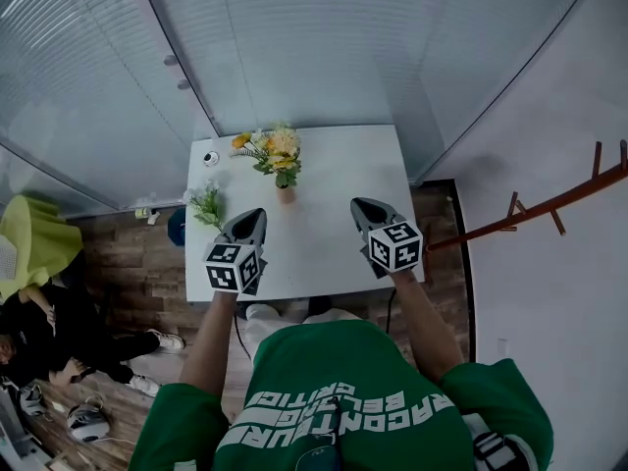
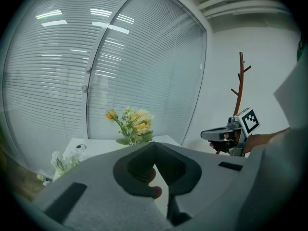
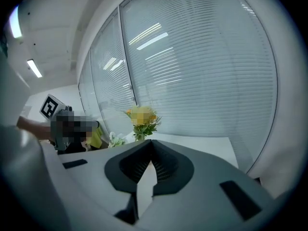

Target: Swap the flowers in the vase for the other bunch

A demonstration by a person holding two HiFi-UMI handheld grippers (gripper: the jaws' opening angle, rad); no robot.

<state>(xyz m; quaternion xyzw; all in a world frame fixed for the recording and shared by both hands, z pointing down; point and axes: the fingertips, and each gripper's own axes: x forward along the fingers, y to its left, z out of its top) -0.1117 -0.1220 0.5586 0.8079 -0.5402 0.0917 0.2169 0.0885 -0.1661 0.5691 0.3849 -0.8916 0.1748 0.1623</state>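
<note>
yellow flowers (image 1: 278,153) in the vase (image 1: 285,194) ahead; left claw (image 1: 250,216) and right claw (image 1: 365,208) closed, empty, white bunch (image 1: 206,205) waiting beside the left one.

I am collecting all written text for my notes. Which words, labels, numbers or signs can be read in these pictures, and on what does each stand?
"RACONTEUR", as it seems, upside down: white print on the green shirt.
Second line under it: too distorted to read.
Left marker cube and right marker cube: patterns only, no words.

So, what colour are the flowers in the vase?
Mostly yellow, with some orange; the flower bunch shows best in the left gripper view.
</note>
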